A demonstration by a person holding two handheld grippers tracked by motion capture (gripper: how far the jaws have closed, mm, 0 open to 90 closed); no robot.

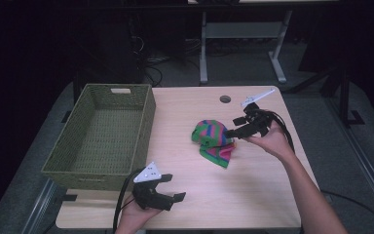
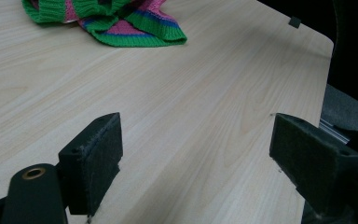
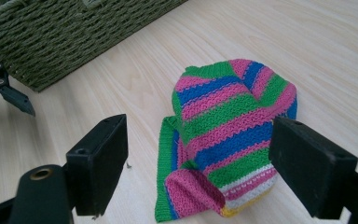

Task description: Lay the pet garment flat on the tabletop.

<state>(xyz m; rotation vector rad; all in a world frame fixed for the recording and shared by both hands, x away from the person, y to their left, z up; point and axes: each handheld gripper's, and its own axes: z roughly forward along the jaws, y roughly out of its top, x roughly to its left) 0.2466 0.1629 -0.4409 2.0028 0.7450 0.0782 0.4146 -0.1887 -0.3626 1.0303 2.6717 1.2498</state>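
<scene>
barely started: striped knit sweater point(image 3: 228, 140) lying on table point(image 1: 253, 190), wicker basket point(image 1: 102, 131) sitting empty; right gripper point(image 1: 230, 132) closing in, jaws apart; left gripper point(image 1: 173, 187) idling, jaws apart.

The knitted garment point(image 3: 228, 140), at the centre of the right gripper view, is striped in pink, blue and green, with narrow white and yellow bands at its lower edge. In the left gripper view, a green ribbed hem is seen on the garment at the upper left of the frame, bordered by blue and pink stripes. The woven basket point(image 1: 102, 136), at the left of the high view, is coloured olive green throughout. The table point(image 1: 253, 195) is finished in pale wood with a fine grain pattern. The right gripper point(image 1: 230, 132) and the left gripper point(image 1: 174, 187) are black; a light grey plate is carried on each.
</scene>
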